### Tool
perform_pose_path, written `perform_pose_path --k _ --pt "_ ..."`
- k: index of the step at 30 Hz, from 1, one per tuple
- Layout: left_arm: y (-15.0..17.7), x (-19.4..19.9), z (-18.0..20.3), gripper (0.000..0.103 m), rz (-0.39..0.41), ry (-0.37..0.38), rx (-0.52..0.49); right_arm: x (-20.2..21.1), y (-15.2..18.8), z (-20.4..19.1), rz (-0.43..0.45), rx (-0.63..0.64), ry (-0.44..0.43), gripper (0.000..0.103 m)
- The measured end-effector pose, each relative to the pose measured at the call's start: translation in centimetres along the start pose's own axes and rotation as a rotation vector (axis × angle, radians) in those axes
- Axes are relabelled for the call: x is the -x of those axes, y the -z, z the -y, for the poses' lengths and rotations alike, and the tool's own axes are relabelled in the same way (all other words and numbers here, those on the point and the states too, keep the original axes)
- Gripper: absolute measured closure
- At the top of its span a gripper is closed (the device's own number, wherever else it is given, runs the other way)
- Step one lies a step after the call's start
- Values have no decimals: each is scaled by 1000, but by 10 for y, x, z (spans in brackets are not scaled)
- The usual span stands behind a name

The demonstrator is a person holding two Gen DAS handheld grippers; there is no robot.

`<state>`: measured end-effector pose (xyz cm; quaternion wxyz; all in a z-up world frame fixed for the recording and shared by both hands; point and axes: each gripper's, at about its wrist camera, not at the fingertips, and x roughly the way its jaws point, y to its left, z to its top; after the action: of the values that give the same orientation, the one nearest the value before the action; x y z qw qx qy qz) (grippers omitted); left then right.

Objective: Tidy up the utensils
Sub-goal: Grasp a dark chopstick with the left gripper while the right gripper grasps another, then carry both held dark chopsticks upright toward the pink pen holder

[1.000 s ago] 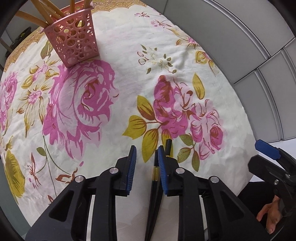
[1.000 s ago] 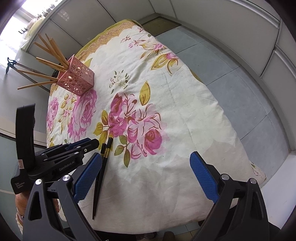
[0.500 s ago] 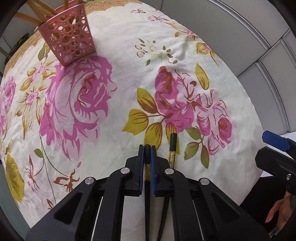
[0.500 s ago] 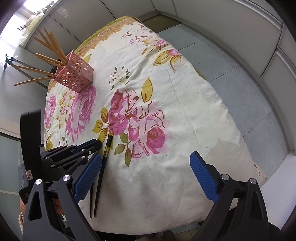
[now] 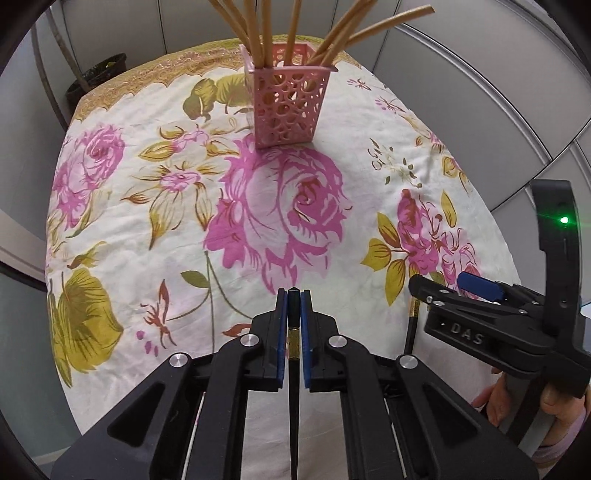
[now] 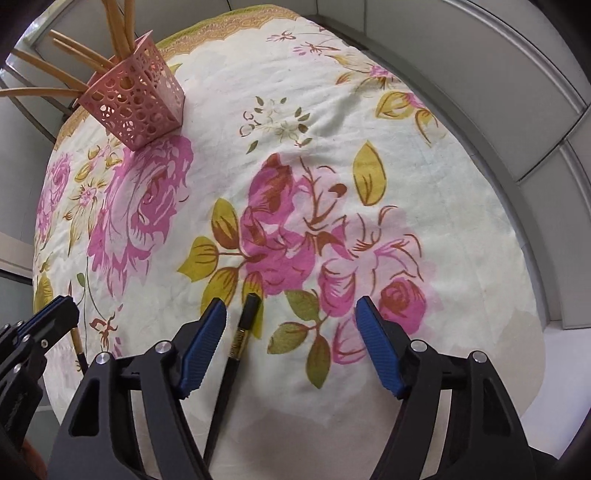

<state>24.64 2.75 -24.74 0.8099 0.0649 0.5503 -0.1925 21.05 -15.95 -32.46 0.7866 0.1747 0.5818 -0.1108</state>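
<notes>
Left wrist: left tongs (image 5: 294, 325) clamped on a black chopstick (image 5: 294, 354) w/ gold band, blue pads tight on both sides, tip poking just past them. Pink holder (image 5: 286, 107) stands upright at far end of floral cloth (image 5: 147, 258) on the counter, full of tan sticks (image 5: 255, 33). Right tongs (image 5: 458, 291) in view at right, a hand (image 5: 554, 410) on the grip, over a second black chopstick (image 5: 412, 325).

Right wrist: right tongs (image 6: 291, 325) apart but closing; second chopstick lies flat on cloth between the pads, just beside the left pad (image 6: 203, 343), not yet pinched. Holder at far left.
</notes>
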Motion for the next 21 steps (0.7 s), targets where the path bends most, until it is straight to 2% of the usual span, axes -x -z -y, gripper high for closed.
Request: perform_pose_path --k 4,6,8,10,14,18,21 --pt "2 7 -1 97 23 -16 2 -7 7 -21 21 33 110 33" --pt "1 7 4 97 46 -26 1 -5 13 -25 60 35 128 50" --pt "-1 11 7 97 76 -29 3 -3 16 -33 83 93 116 90" --pt "-3 21 9 97 115 -36 6 -3 19 -33 91 110 97 95" --pt "-4 39 12 97 179 -48 6 3 19 -10 101 59 9 96" --pt "-6 54 18 97 237 -63 3 37 11 4 209 32 -46 96" --pt "-8 65 23 97 289 -66 9 72 10 16 325 27 -107 96"
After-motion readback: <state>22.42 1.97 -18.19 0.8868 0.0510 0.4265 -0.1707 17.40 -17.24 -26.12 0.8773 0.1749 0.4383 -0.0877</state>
